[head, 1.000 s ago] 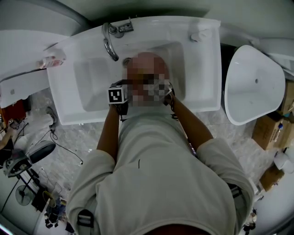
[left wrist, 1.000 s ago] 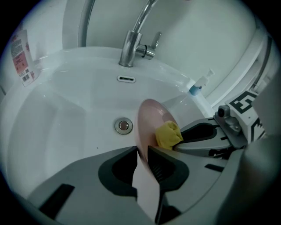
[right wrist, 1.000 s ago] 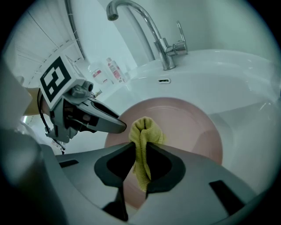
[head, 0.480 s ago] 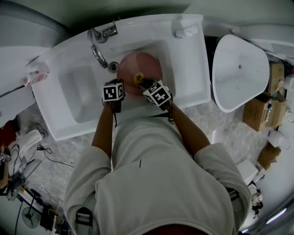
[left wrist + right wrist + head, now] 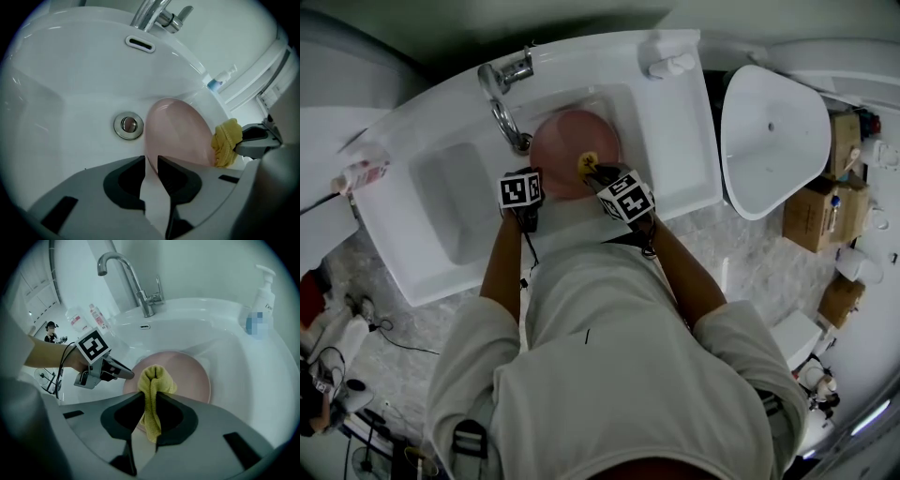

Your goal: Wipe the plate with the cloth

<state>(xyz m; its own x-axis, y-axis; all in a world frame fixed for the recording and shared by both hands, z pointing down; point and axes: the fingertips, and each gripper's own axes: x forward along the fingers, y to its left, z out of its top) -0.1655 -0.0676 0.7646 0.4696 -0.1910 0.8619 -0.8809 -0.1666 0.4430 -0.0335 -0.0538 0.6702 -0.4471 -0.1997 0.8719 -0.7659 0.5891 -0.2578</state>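
Person (image 5: 609, 375) in a pale shirt leans over a white sink (image 5: 675, 122), both forearms reaching into the basin, one gripper per hand. Left gripper (image 5: 151, 164): jaws nearly together, clamped on the near rim of the pink plate (image 5: 180, 131), rim edge visible running down between the tips. Right gripper (image 5: 150, 397): jaws pinched on a yellow cloth (image 5: 152, 380), folded bunch poking out ahead of the tips, loose tail hanging down behind them. Plate is inside the basin, tipped up rather than flat, its face toward the right gripper; the left gripper grips it at the person's left side. Cloth bunch sits against the plate face near the rim on the person's right side; contact looks real in the left gripper view, can't confirm pressure. Just beyond the plate: chrome drain (image 5: 128, 125) on the basin floor, beside the plate's lower left edge, uncovered. Further back: overflow slot (image 5: 139, 43) in the basin wall, then a chrome faucet (image 5: 126, 277) with a curved spout on the back ledge. White pump bottle (image 5: 260, 301) stands on the ledge at the right corner. Off to the person's right, apart from the sink, a separate white tub (image 5: 773, 141), cardboard boxes (image 5: 816, 220) on the floor past it.
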